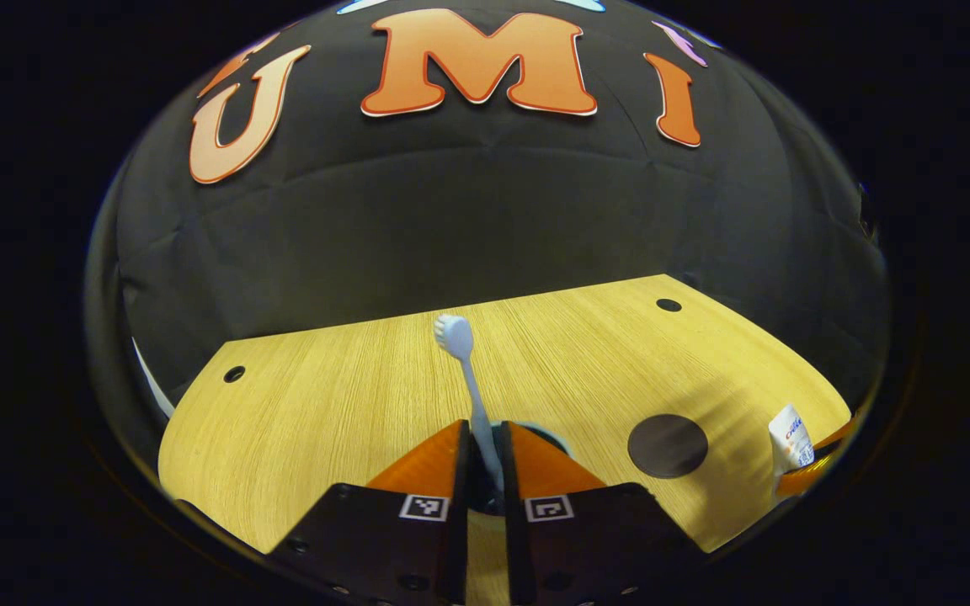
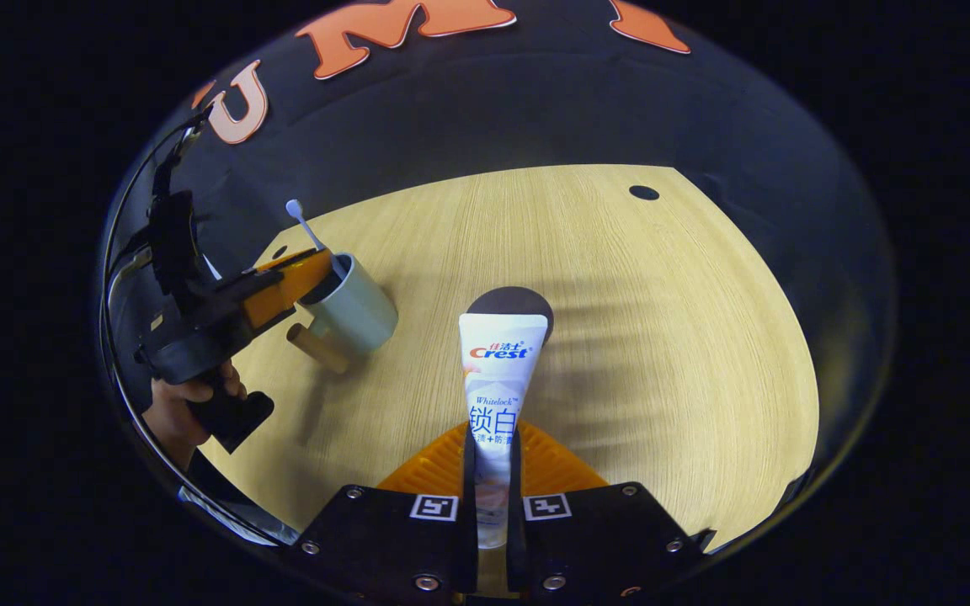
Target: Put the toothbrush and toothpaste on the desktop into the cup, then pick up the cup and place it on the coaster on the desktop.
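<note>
Toothpaste (image 2: 498,379) reading "Crest", clamped in right gripper (image 2: 492,471); left gripper (image 1: 485,459) clamps toothbrush (image 1: 468,379) over cup (image 2: 350,307).

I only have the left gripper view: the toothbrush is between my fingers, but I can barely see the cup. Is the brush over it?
Observer: Yes. In the right gripper view the toothbrush has its lower end inside the cup, head up, with the left gripper at the rim.
Operator: Is the cup upright?
Observer: Upright on the desktop, its wooden handle on the side away from the coaster.
Operator: And the toothpaste?
Observer: The right gripper has its fingers shut on the toothpaste, flat end pointing toward the coaster.
</note>
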`<state>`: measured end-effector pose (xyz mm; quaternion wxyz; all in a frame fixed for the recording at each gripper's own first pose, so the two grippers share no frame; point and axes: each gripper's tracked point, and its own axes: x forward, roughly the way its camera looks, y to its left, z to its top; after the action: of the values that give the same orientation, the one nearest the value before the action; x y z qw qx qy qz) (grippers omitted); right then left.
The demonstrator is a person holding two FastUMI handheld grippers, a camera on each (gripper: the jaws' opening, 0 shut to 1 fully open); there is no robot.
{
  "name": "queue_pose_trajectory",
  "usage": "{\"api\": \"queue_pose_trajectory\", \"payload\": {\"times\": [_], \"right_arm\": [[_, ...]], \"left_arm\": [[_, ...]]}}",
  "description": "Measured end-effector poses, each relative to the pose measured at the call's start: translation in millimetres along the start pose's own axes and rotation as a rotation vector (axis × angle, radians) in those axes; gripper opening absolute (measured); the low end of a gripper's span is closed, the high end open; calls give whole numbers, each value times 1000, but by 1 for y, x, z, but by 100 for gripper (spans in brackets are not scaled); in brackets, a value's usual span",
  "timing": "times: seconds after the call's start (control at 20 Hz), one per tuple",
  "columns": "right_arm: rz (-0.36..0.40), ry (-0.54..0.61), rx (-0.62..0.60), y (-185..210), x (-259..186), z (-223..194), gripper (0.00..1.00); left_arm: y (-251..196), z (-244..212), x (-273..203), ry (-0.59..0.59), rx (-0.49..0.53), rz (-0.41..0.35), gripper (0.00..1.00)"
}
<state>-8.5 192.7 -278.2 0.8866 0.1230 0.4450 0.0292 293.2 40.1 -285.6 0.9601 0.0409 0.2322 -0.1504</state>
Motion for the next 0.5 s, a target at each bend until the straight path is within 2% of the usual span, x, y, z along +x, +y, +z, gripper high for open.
{"api": "queue_pose_trajectory", "payload": {"times": [0.15,0.25,0.3,0.4,0.5], "right_arm": [[8,-26,-28,-1,-1,6,14],[24,-51,-38,1,-4,11,14],[34,-67,-46,1,-4,17,14],[55,-95,-63,4,-3,29,14],[93,-128,-69,17,-4,44,14]], "left_arm": [[0,-4,-17,10,-26,-18,37],[6,-3,-30,6,-33,-9,55],[10,-3,-36,1,-39,-1,68],[19,-4,-50,-2,-54,19,78],[29,-10,-63,6,-74,45,83]]}}
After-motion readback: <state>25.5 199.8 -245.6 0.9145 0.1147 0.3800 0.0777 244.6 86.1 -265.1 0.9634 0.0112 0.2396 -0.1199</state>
